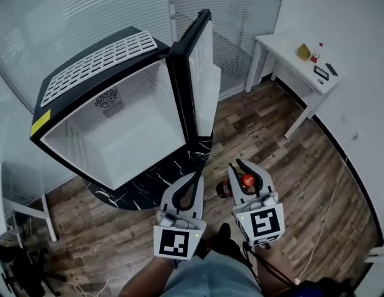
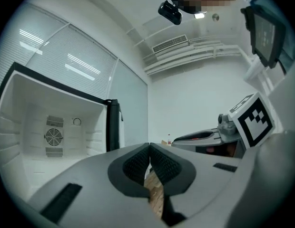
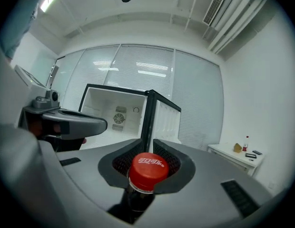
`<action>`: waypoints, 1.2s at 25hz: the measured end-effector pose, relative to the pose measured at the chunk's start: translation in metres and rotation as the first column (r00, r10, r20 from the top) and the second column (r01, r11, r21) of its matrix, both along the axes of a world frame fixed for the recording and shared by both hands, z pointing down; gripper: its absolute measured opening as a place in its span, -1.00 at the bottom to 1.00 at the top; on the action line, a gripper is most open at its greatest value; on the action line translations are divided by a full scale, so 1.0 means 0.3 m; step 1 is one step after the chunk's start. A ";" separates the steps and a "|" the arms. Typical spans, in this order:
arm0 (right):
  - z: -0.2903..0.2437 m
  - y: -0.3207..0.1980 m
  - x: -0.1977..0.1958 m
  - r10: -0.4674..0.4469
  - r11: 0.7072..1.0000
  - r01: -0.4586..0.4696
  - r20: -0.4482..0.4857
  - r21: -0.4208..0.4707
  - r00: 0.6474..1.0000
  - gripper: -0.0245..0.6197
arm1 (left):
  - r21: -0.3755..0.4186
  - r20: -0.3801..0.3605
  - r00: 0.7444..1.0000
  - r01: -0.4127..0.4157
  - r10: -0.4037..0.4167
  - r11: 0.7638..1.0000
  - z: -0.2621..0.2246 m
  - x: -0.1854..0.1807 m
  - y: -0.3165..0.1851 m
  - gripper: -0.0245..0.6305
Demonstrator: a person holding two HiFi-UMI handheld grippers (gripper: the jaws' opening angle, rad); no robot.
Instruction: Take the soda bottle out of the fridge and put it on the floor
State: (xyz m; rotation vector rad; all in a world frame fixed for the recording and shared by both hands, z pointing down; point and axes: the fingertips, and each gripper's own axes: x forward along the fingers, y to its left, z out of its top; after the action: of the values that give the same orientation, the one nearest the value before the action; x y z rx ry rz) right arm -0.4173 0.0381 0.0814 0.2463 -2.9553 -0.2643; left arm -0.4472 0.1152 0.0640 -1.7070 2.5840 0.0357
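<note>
soda bottle [image 1: 224, 189] hangs by its neck in r gripper [image 3: 147, 142], jaws clamped just under red cap [image 3: 147, 167], over wood floor [image 1: 303, 166], in front of open fridge [image 1: 117, 129]. l gripper [image 2: 150, 147] beside it, jaws pressed together.

Black, white, grey, one red spot

The fridge [image 1: 130, 135] is black outside and white inside, with a yellow label [image 1: 39, 123] at one corner of its frame and a white slatted grille [image 1: 99, 64] on its top; its base [image 1: 148, 181] is black marble veined in white; the floor [image 1: 303, 166] is brown wood-grain planks; the table [image 1: 291, 57] is white; the soda bottle [image 1: 247, 181] has a red cap with white lettering over a dark drink; the left gripper [image 1: 197, 176] and right gripper [image 1: 240, 166] are grey, each with a cube [image 1: 264, 223] of black-and-white square markers.
</note>
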 end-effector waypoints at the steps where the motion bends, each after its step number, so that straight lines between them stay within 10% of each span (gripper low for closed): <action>1: 0.006 -0.019 0.036 0.024 1.000 -0.024 -0.003 -0.001 1.000 -0.68 | -0.002 -0.005 1.000 -0.028 0.028 1.000 0.006 0.027 -0.025 -0.87; 11: -0.001 -0.216 0.453 0.277 0.960 -0.278 0.028 0.029 0.960 -0.68 | -0.022 -0.051 0.953 -0.301 0.300 0.953 0.051 0.381 -0.306 -0.87; 30: 0.087 -0.350 1.303 0.595 0.804 -0.595 0.000 -0.005 0.804 -0.68 | -0.075 -0.092 0.793 -0.608 0.602 0.790 0.140 1.160 -0.546 -0.87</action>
State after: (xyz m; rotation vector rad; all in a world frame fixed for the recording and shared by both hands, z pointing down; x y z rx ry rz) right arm -0.0263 -0.0670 0.1074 1.1439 -2.6942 -0.1644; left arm -0.0992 -0.0487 0.1061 -2.5379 1.9747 -0.0215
